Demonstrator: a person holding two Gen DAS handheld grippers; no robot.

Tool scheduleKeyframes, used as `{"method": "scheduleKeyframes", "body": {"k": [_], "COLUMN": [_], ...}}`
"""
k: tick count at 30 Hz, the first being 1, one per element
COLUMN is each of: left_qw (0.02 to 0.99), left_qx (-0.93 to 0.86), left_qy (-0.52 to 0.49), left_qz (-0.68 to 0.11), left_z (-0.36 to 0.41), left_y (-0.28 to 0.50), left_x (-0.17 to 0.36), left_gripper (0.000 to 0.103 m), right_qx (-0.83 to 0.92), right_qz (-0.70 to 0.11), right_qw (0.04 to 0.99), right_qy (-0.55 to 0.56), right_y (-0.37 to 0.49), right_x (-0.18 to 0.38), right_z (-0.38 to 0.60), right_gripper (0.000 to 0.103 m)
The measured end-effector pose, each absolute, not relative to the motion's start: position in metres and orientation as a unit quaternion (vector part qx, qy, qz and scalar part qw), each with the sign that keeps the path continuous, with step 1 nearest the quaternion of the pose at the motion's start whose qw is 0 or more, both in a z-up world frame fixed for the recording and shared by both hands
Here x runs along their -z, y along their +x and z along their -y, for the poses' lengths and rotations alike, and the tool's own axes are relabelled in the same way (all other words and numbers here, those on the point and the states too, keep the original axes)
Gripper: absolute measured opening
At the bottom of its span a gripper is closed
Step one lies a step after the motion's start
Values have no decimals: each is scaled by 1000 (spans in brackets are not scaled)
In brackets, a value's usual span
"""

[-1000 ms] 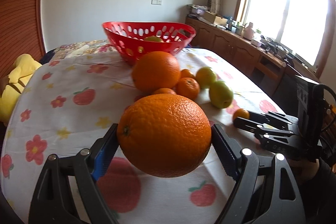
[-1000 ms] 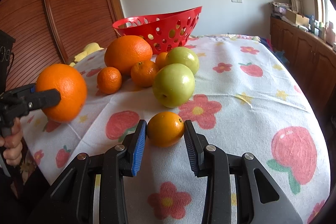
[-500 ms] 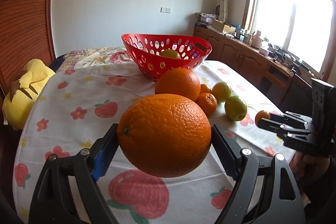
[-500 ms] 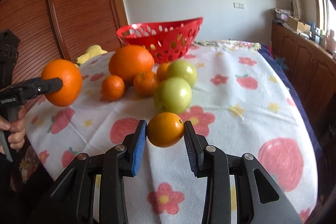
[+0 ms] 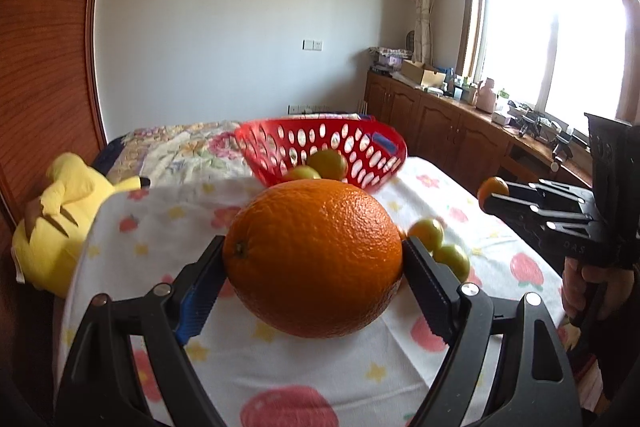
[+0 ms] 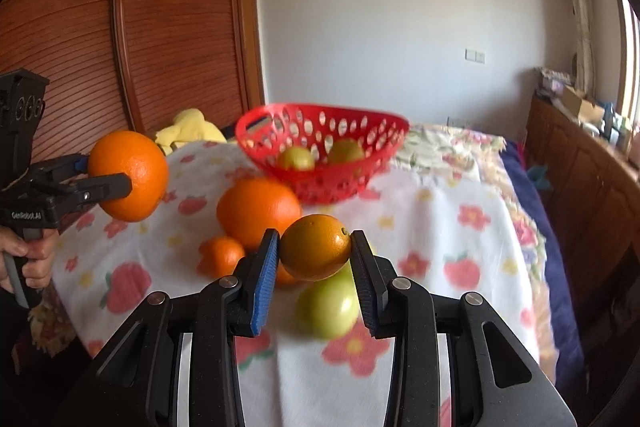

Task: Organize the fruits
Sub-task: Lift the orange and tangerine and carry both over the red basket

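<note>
My left gripper (image 5: 314,267) clamps a large orange (image 5: 313,259), held clear above the flowered tablecloth (image 5: 132,223); the fruit sits slightly wider than tall, long axis running from pad to pad, its stem end turned toward the left pad. My right gripper (image 6: 314,259) pinches a small orange (image 6: 314,246), also off the cloth, long axis across the jaws, its stem dimple facing up and toward the right finger. Ahead of both tongs stands the red basket (image 6: 320,183) with two greenish fruits (image 6: 296,159) inside. Below the small orange lies a green apple (image 6: 326,309).
</note>
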State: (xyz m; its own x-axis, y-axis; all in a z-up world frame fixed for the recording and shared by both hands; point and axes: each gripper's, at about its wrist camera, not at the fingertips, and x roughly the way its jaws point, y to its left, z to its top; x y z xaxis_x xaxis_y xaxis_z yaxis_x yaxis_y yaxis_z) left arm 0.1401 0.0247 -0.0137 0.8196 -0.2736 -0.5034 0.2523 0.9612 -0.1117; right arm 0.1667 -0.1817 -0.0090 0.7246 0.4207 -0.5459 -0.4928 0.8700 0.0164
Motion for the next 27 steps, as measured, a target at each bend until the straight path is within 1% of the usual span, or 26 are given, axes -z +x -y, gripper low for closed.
{"method": "scheduleKeyframes", "body": {"k": [5,10,17,27], "left_qw": [957,957,957,954], "left_qx": [134,130,134,135], "left_qy": [-13,-11,-8,-3], "left_qz": [-258,-258,-257,-269], "left_z": [-26,-25,-18,-11], "left_y": [162,187,220,258], "left_x": [3,-2,-8,1], "left_gripper": [85,85,85,85], "right_qx": [-257,-272,-290,-304], "right_qz": [-263,-268,-299,-336], "right_qw": [927,920,903,882], "right_qy": [-71,-87,-104,-128], "right_y": [204,243,288,319], "right_x": [-12,-17,2,27], "right_z": [172,153,129,110], "right_gripper": [35,35,35,36]}}
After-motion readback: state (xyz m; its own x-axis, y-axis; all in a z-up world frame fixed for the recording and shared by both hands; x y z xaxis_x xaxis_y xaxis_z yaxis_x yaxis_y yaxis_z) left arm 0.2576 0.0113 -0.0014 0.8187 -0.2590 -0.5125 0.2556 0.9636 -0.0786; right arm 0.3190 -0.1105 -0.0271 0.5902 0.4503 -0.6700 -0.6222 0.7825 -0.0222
